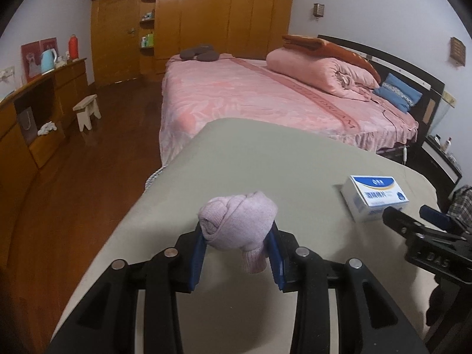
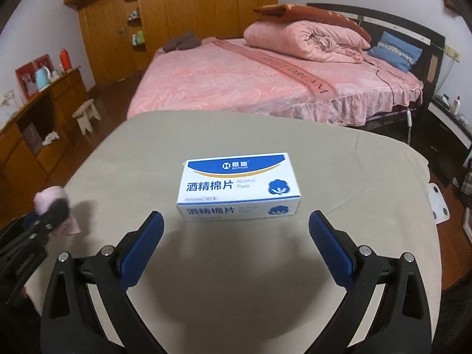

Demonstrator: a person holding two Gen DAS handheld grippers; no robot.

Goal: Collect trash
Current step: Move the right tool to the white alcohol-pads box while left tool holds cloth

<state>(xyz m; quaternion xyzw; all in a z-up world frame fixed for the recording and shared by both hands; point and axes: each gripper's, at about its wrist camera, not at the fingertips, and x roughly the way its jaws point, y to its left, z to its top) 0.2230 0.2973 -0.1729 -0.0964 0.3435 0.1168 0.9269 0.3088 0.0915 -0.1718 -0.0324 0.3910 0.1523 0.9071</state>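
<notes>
The left claw [image 1: 237, 253] pinched a pink sock bundle [image 1: 237, 224] that could slip; the right claw [image 2: 236, 244], wide open and empty, could shove the box [image 2: 239, 187] away.

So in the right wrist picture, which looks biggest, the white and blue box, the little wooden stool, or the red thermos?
1. White and blue box, by far, though it sits closest to the camera.
2. Wooden stool.
3. Red thermos, far off, so its true size is unsure.

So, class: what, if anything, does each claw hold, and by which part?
The left claw grips the rolled pink sock across its middle. The right claw is open, holding nothing.
</notes>
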